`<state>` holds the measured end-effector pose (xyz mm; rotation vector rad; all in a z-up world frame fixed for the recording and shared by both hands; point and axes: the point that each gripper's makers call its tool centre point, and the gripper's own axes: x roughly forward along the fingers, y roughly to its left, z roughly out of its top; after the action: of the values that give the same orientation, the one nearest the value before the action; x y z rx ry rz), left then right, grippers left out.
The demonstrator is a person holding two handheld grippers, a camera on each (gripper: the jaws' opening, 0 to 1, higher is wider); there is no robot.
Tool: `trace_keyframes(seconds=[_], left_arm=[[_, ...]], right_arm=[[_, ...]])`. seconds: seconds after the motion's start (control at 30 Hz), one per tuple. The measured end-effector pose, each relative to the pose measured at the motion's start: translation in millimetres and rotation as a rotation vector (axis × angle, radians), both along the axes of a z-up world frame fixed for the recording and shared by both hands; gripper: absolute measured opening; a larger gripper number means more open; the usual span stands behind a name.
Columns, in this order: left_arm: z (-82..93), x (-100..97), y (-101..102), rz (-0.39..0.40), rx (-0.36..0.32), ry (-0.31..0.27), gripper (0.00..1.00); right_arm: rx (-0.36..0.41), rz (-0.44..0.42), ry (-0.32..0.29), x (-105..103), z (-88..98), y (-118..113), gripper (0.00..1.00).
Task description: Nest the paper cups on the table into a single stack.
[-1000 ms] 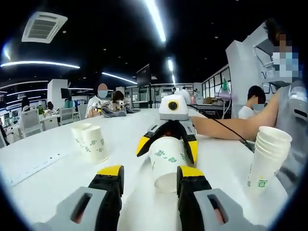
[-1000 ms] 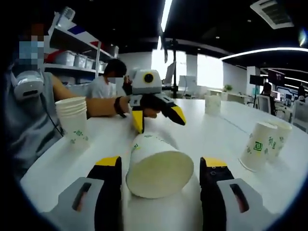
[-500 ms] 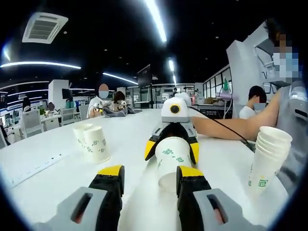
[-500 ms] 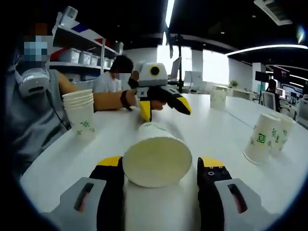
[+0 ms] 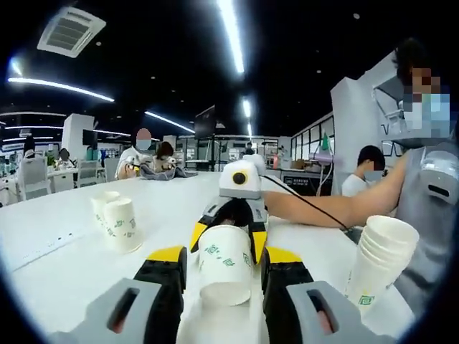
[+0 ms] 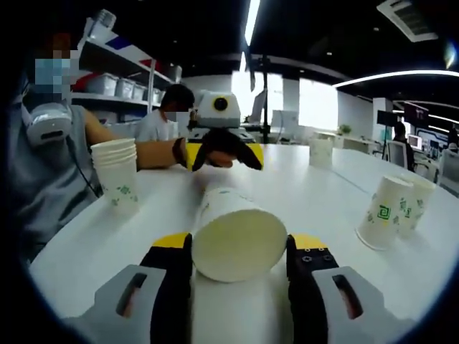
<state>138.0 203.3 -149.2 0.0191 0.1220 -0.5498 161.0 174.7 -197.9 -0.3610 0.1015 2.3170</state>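
R gripper (image 6: 240, 247) is gripping a paper cup (image 6: 231, 233) w/ its fingers (image 6: 171, 261) pressed onto both sides of the wall; cup is lying tilted, base pointing toward the cam, lower centre of the right gripper view. Same cup (image 5: 226, 259) is showing in the left gripper view, centre-low, held by the R gripper (image 5: 228, 228) coming in from mid-frame, rim end facing away from that cam.

L gripper (image 5: 219, 261) is sitting w/ fingers (image 5: 166, 264) spread fairly wide, nothing between the pads. The held cup looks to be hanging just in front of the tips, not inside them, though depth is hard to judge.

Stack of nested cups (image 5: 376, 261) is standing upright at right of the left gripper view, on the white bench (image 5: 64, 251); in the right gripper view the stack (image 6: 118, 172) is at left. A pair of cups (image 5: 115, 222) is standing at left, touching each other; same pair (image 6: 391, 208) at right in the right gripper view.

Risks, as I'm judging them:
- Squeeze on thin paper wall: cup could be going oval, then not seating in the stack.
- Cup is being held sideways; needs turning the right way to nest, and could be slipping from the pads while rotating.
- Coming in off-axis could be knocking the tall stack over near the bench edge.
- The 2 grippers are close together, so clipping each other is possible.
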Motion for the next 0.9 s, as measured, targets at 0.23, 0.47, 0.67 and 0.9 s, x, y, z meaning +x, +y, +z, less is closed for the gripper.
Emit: trace_keyframes(seconds=[0.23, 0.47, 0.67, 0.9], left_arm=[[-18.9, 0.8, 8, 0.036, 0.062, 0.06, 0.34], [-21.1, 0.6, 2, 0.037, 0.077, 0.063, 0.27], [-25.3, -1.6, -6, 0.018, 0.076, 0.076, 0.25], [-26.2, -3.3, -7, 0.027, 0.096, 0.076, 0.24]], right_arm=[[0.001, -0.016, -0.007, 1, -0.6, 0, 0.55], [0.002, -0.02, -0.012, 1, -0.7, 2, 0.55], [0.0, -0.022, -0.013, -4, -1.1, 0, 0.55], [-0.017, -0.004, -0.02, -2, -4.5, -2, 0.65]])
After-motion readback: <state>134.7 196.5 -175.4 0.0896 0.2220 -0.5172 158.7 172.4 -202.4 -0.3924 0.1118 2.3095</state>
